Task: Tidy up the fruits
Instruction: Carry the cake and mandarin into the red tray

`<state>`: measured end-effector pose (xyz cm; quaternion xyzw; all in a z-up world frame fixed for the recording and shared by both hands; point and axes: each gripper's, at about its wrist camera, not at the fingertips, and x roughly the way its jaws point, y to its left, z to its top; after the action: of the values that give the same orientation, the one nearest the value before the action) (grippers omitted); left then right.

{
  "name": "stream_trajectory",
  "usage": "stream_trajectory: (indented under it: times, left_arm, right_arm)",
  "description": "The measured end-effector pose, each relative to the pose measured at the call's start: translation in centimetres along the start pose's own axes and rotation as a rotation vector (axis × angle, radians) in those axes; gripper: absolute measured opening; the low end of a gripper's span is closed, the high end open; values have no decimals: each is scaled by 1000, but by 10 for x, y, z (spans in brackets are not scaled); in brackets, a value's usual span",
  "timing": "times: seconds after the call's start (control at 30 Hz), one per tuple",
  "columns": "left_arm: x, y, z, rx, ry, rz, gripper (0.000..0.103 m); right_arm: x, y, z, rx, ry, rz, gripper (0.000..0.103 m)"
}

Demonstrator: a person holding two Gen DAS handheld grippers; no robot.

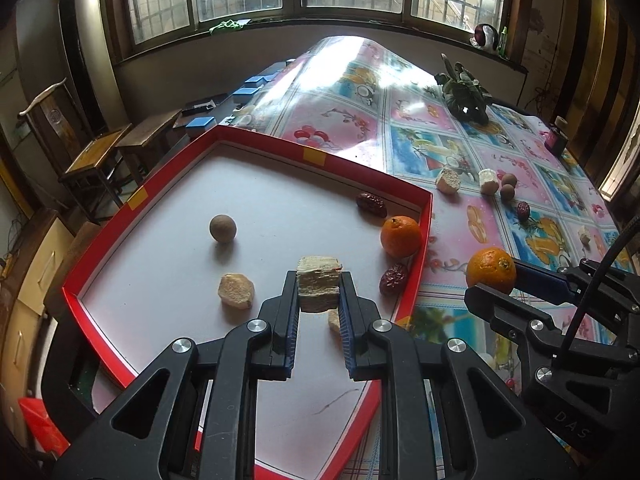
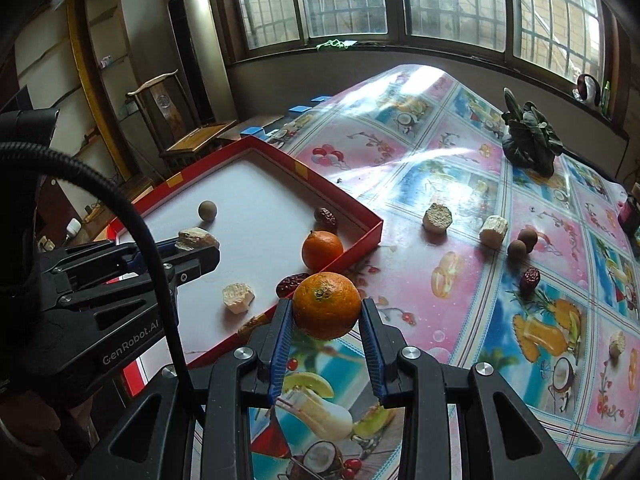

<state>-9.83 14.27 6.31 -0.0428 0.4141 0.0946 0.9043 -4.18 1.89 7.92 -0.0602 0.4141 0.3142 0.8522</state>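
The left gripper (image 1: 319,294) is clamped on a pale layered chunk (image 1: 319,285), held above the white floor of the red tray (image 1: 424,236). The right gripper (image 2: 326,312) is clamped on an orange (image 2: 326,305), held over the desk (image 2: 460,280) just beside the tray's near corner.

Inside the tray lie a second orange (image 1: 401,237) against the right wall, a red date (image 1: 371,205) beyond it, another date (image 1: 393,280) nearer, a brown ball (image 1: 223,229) and a pale lump (image 1: 236,290).

On the desk's patterned cloth, well apart from the tray, sit two pale chunks (image 2: 437,217) (image 2: 493,230), two small brown fruits (image 2: 522,243), a date (image 2: 530,279) and a dark leafy vegetable (image 2: 530,140).
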Motion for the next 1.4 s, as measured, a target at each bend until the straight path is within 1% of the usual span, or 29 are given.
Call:
stream_trajectory:
  times: [0.33,0.53,0.8,1.07,1.4]
  left_arm:
    - [-3,28,-6,-44,2,28,17]
    - [-2,50,-7,-88,9,49,17]
    - [4,81,-6,-153,18,80,17]
    - [19,87,-7,-165,51,82,17]
    - [31,89,-7,-183,75,90,17]
  right_arm:
    - [18,24,8,-45,26,35,32]
    - [28,35,13,-68,37,53,32]
    - [53,43,26,-90,69,64,32]
    - [84,49,38,-100,108,69,32]
    - [104,50,45,-90,127,71,32]
